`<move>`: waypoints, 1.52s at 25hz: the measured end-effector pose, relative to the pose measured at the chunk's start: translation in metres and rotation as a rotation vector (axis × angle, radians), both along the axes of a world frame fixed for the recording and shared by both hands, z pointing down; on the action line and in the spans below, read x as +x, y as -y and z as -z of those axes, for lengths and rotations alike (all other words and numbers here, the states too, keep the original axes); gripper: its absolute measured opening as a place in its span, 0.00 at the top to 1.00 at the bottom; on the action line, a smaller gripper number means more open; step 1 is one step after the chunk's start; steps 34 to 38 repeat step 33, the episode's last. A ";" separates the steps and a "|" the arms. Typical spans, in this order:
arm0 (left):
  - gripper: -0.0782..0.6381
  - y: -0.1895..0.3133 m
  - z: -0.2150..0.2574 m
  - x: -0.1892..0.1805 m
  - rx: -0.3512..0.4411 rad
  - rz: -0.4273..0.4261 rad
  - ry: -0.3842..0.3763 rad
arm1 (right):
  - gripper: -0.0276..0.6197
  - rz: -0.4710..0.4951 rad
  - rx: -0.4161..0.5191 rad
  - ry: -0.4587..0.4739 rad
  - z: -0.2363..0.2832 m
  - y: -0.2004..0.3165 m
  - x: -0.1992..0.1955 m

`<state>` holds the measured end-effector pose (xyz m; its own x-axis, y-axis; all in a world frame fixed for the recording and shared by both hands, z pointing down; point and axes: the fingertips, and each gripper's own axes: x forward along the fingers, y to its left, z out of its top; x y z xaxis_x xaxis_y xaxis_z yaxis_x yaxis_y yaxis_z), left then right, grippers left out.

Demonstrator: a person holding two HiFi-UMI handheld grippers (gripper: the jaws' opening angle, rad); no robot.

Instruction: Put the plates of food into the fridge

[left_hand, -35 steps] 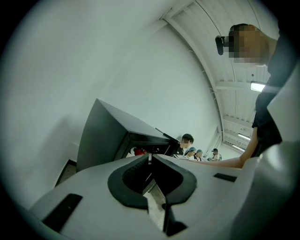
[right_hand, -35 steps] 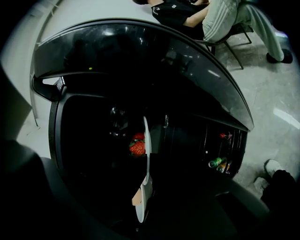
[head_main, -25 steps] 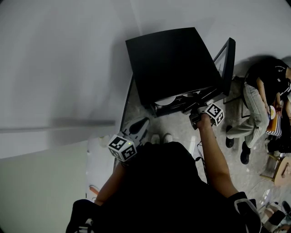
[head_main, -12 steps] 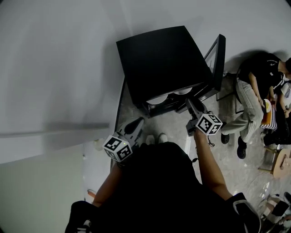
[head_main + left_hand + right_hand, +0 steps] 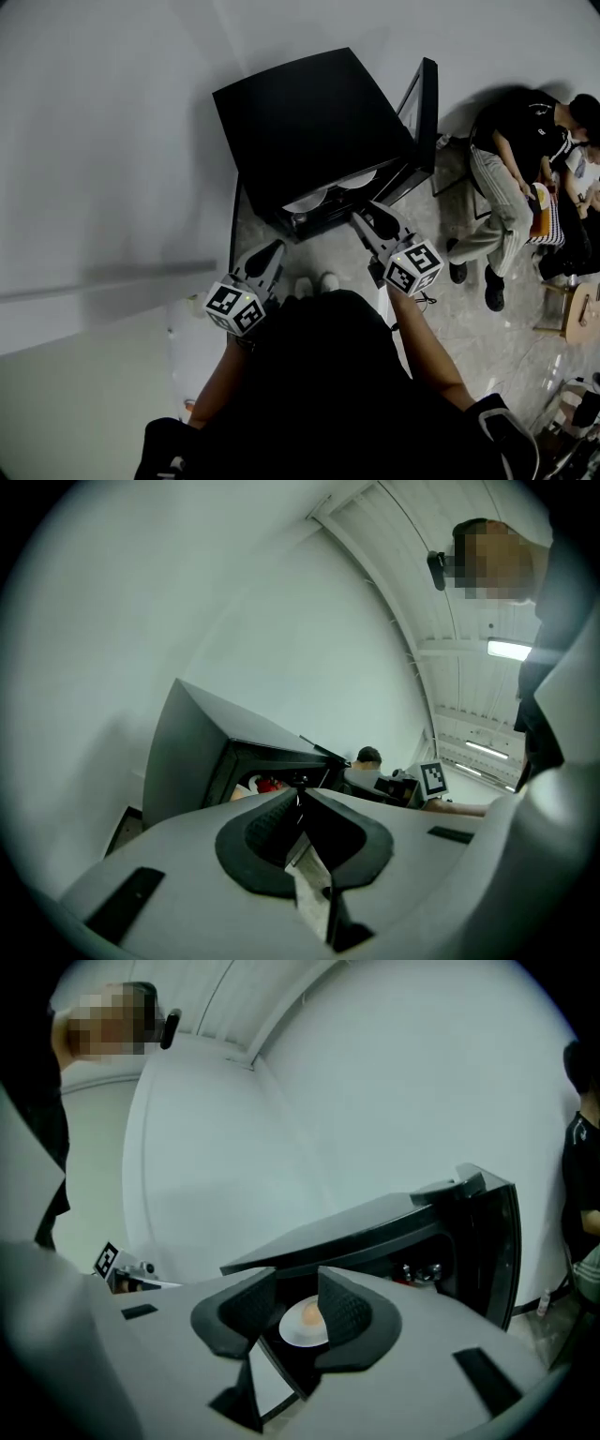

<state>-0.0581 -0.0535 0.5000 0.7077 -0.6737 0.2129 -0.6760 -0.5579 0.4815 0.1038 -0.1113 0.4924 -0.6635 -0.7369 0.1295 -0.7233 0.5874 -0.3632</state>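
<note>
- I read the left gripper (image 5: pixel 300 795) as closed tip to tip, holding nothing
- The right gripper (image 5: pixel 295 1286) has its jaws partly apart; they have just been closing, with nothing between them
- The round white plate of orange food (image 5: pixel 302 1324) sits inside the black box-shaped fridge (image 5: pixel 300 122), at 12 o'clock from the right gripper
- The black fridge door (image 5: pixel 422 98) stands open at 2 o'clock

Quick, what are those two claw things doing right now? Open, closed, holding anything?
Left gripper: closed, empty.
Right gripper: open, jaws just closing slightly, holding nothing; the plate of food lies beyond them in the fridge.
</note>
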 end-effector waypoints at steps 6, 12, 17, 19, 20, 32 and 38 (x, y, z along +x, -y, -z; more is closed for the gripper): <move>0.86 -0.002 0.002 -0.005 0.003 0.013 -0.010 | 0.74 0.037 0.049 -0.030 0.020 -0.022 -0.013; 0.86 -0.003 0.002 -0.005 0.008 0.006 -0.011 | 0.77 0.049 0.139 -0.070 0.049 -0.035 -0.022; 0.86 -0.008 -0.002 -0.006 0.000 -0.001 -0.018 | 0.77 0.075 0.229 -0.156 0.067 -0.050 -0.035; 0.86 -0.009 -0.002 -0.007 -0.003 -0.004 -0.019 | 0.77 0.086 0.270 -0.176 0.074 -0.056 -0.040; 0.86 -0.010 -0.001 -0.007 -0.003 -0.006 -0.019 | 0.77 0.088 0.288 -0.173 0.079 -0.058 -0.043; 0.86 -0.012 -0.005 -0.008 -0.011 -0.016 -0.018 | 0.77 0.135 0.292 -0.205 0.075 -0.072 -0.056; 0.86 -0.012 -0.005 -0.007 -0.012 -0.017 -0.018 | 0.77 0.135 0.284 -0.202 0.073 -0.073 -0.056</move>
